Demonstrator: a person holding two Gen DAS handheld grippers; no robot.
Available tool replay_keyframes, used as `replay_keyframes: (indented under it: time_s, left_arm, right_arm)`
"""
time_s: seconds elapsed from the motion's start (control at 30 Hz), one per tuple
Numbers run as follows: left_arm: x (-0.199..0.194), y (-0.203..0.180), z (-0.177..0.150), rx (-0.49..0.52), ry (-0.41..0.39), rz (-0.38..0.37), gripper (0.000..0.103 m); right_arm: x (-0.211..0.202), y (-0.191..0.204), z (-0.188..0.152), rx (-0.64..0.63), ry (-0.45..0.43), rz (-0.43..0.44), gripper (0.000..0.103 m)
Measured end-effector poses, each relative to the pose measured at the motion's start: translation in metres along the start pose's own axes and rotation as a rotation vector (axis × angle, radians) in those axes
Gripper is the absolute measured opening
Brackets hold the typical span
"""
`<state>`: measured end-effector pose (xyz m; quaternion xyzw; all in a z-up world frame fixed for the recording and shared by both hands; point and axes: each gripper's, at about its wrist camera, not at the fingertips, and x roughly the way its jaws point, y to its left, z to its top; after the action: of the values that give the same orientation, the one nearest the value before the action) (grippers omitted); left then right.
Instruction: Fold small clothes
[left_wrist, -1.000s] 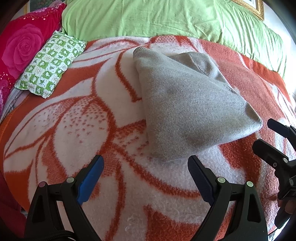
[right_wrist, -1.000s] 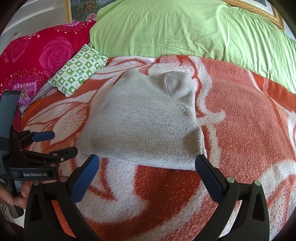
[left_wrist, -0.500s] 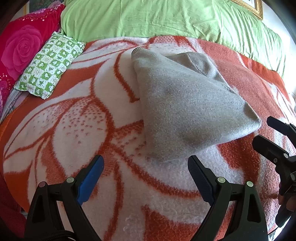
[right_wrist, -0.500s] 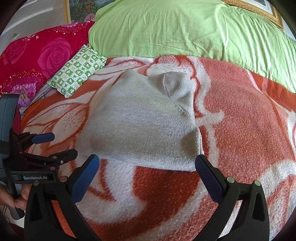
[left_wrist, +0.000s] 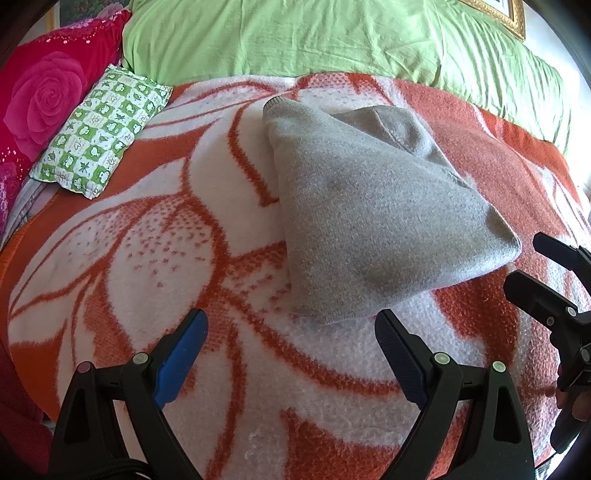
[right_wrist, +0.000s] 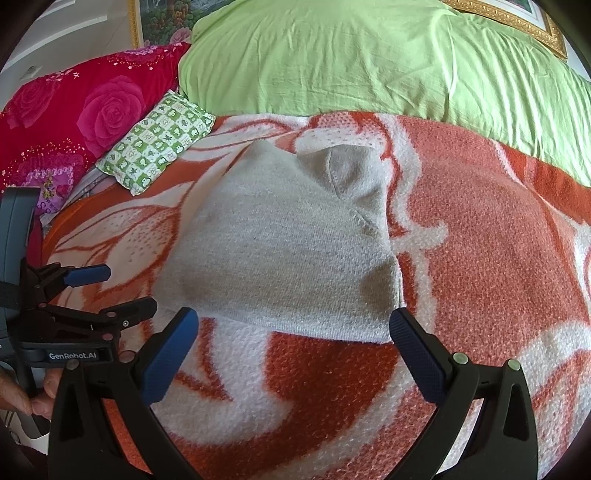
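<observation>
Since a second ago almost nothing has moved; the grey knitted garment (left_wrist: 373, 218) has crept only slightly toward the top of my left wrist view, and both claws sit much as they did.

My left claw (left_wrist: 291, 350) hangs released above the orange-and-white floral blanket (left_wrist: 155, 236), its blue-padded fingers (left_wrist: 181, 354) spread wide with nothing between them; the folded garment lies flat on the blanket just beyond, its near corner ending just ahead of the right finger, apart from it.

In my right wrist view the right claw (right_wrist: 293, 350) is released too, fingers wide and holding nothing; the garment (right_wrist: 280, 251) lies straight ahead of it, its near hem running across just beyond the two fingertips; I cannot tell whether the right fingertip touches the hem's corner.

The left claw (right_wrist: 110, 291) appears at the left edge of that view, level with the garment's left corner; the right claw (left_wrist: 546, 273) shows at the right edge of the left view, near the garment's right corner.

Behind the garment lie a green checked small pillow (right_wrist: 155, 144), a red rose-patterned pillow (right_wrist: 74, 122) and a light green sheet (right_wrist: 369, 59).
</observation>
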<state>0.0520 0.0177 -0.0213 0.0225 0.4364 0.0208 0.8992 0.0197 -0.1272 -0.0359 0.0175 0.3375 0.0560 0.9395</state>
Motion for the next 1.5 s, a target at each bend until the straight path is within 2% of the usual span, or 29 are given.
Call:
replay_keyframes:
  time_s: [1.17,1.5]
  left_arm:
    - [0.005,0.01,0.02,0.016,-0.01,0.018,0.091]
    - [0.008,0.022,0.025,-0.024,0.018,0.008,0.091]
  right_arm:
    - [0.009,-0.016,0.024,0.035,0.012,0.023,0.103]
    - [0.016,-0.018,0.029,0.055,0.034,0.021,0.103]
